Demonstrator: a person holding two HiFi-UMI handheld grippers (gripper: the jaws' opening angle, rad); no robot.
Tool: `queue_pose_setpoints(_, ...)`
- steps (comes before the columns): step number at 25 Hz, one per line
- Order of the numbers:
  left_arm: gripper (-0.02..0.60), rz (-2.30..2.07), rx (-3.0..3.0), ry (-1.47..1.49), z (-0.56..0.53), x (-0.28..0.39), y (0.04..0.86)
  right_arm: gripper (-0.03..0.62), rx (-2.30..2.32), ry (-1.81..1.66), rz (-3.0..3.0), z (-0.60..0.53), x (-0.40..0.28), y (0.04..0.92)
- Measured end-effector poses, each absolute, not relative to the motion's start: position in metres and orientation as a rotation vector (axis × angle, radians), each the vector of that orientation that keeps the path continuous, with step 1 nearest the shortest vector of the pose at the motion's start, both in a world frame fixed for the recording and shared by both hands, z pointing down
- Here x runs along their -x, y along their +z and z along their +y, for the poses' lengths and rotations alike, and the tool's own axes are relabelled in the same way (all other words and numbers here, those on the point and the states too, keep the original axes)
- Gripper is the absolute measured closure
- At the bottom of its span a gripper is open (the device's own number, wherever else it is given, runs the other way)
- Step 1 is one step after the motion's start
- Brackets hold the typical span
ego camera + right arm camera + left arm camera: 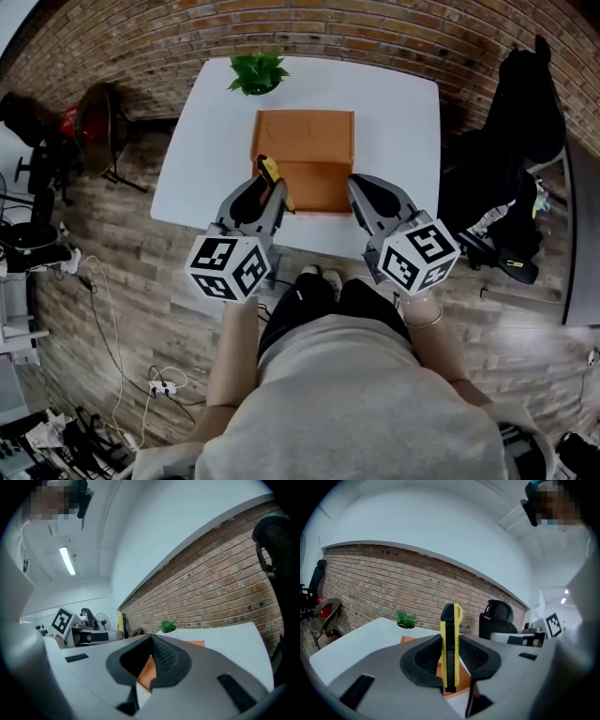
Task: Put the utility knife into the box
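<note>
The yellow and black utility knife (451, 644) stands upright between the pads of my left gripper (451, 660), which is shut on it. In the head view the knife (272, 178) pokes out of the left gripper (263, 194) over the near left corner of the open orange box (303, 155). The box lies in the middle of the white table (394, 122). My right gripper (367, 199) hovers at the box's near right corner. Its tips (151, 639) meet with nothing between them, and the orange box (146, 671) shows behind them.
A small green potted plant (257, 72) stands at the table's far edge, behind the box. A black office chair with dark clothing (511, 141) is to the right of the table. Cables and equipment lie on the wooden floor at the left. A brick wall runs behind.
</note>
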State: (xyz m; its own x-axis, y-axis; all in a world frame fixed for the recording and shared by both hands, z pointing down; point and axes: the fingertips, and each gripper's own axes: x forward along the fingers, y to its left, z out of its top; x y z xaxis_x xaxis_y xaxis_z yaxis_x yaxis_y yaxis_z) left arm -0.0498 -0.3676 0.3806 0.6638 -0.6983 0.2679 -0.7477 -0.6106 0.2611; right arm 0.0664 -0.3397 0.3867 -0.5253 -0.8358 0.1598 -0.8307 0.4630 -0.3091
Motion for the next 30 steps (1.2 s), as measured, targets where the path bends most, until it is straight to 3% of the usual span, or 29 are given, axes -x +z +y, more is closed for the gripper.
queue_pose_setpoints(12, 0.468, -1.063, -2.596, 0.338, -0.398, 0.057, 0.393, 0.595, 1.645, -0.658, 2.592, -0.354, -0.067, 0.399)
queue_pose_setpoints(30, 0.468, -0.750, -2.803, 0.808, -0.415, 0.032, 0.453, 0.595, 1.759, -0.829, 2.603, -0.350, -0.061, 0.455)
